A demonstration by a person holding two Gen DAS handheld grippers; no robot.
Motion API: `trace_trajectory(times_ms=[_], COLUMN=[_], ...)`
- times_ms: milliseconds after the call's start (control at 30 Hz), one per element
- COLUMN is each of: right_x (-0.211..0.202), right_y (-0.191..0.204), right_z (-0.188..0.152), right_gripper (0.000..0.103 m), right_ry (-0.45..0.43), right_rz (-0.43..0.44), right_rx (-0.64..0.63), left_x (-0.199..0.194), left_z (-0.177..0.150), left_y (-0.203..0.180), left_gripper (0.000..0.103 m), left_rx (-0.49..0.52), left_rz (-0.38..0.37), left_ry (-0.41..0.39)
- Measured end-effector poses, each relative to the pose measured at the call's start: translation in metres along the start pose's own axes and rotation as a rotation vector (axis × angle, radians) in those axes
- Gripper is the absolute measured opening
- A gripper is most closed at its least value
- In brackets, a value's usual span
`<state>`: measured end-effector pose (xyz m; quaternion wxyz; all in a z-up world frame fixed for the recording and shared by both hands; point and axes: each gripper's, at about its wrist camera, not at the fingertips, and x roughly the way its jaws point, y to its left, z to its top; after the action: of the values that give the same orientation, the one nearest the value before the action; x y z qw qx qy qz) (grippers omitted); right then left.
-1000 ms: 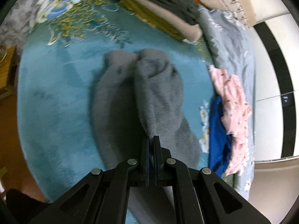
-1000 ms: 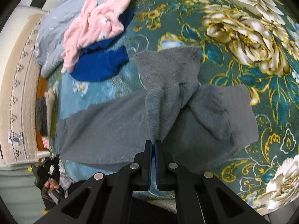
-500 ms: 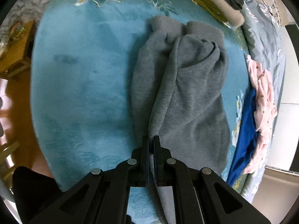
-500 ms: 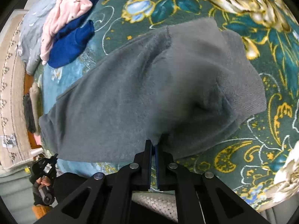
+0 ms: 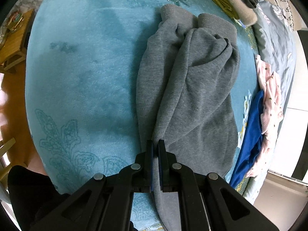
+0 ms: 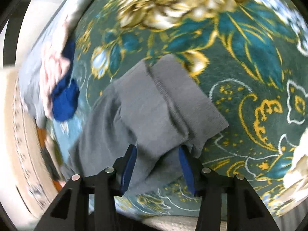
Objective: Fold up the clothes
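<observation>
Teal floral blanket (image 5: 80, 73) covers the bed; wooden side table (image 5: 13, 44) (cluttered) stands beside it.

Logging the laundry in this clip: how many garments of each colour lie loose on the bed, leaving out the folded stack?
Grey: 1, the grey sweatpants
Blue: 1, the blue garment
Pink: 1, the pink garment
Total: 3

looks like a bedroom at home, plush teal floral blanket (image 5: 80, 80) spread over a bed, folded clothes stack (image 5: 236, 3) at 1 o'clock, loose pink garment (image 5: 269, 88) at 3, small wooden table (image 5: 13, 38) at 9
</observation>
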<state>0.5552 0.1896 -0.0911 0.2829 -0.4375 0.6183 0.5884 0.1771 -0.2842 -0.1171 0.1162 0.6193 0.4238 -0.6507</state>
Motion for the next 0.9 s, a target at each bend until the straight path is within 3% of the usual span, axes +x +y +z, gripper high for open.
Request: trace_trajectory(times_ms=[167, 367, 433, 467, 500, 633, 733, 800, 900], right_x=[-0.008, -0.011, -0.006, -0.005, -0.004, -0.03, -0.075, -0.08, -0.052], right_y=[0.007, 0.009, 0.006, 0.008, 0.01, 0.045, 0.083, 0.087, 0.048], right_z=[0.005, 0.017, 0.02, 0.022, 0.023, 0.021, 0.0, -0.01, 0.0], right_gripper=[0.04, 0.038, 0.026, 0.012, 0.007, 0.006, 0.006, 0.005, 0.006], right_ry=[-0.039, -0.039, -0.041, -0.035, -0.03, -0.082, -0.242, -0.274, -0.202], right_rz=[-0.011, -0.023, -0.03, -0.043, -0.055, -0.084, -0.069, -0.125, -0.158], right_rx=[0.024, 0.041, 0.083, 0.087, 0.083, -0.118, -0.351, -0.433, -0.292], left_x=[-0.004, -0.004, -0.004, -0.004, -0.004, -0.005, -0.007, -0.003, -0.001], left_z=[0.0, -0.008, -0.009, -0.009, -0.01, -0.012, -0.014, -0.015, -0.012], left_y=[0.004, 0.004, 0.004, 0.004, 0.003, 0.001, -0.002, -0.002, -0.001], left_gripper=[0.004, 0.004, 0.004, 0.004, 0.004, 0.004, 0.004, 0.004, 0.004], left_rx=[-0.004, 0.003, 0.002, 0.002, 0.004, 0.038, 0.075, 0.08, 0.08], left_rz=[-0.014, -0.021, -0.025, -0.027, -0.03, -0.06, -0.079, -0.066, -0.046], left_ry=[-0.009, -0.011, -0.01, -0.009, -0.008, -0.003, 0.005, 0.03, 0.051])
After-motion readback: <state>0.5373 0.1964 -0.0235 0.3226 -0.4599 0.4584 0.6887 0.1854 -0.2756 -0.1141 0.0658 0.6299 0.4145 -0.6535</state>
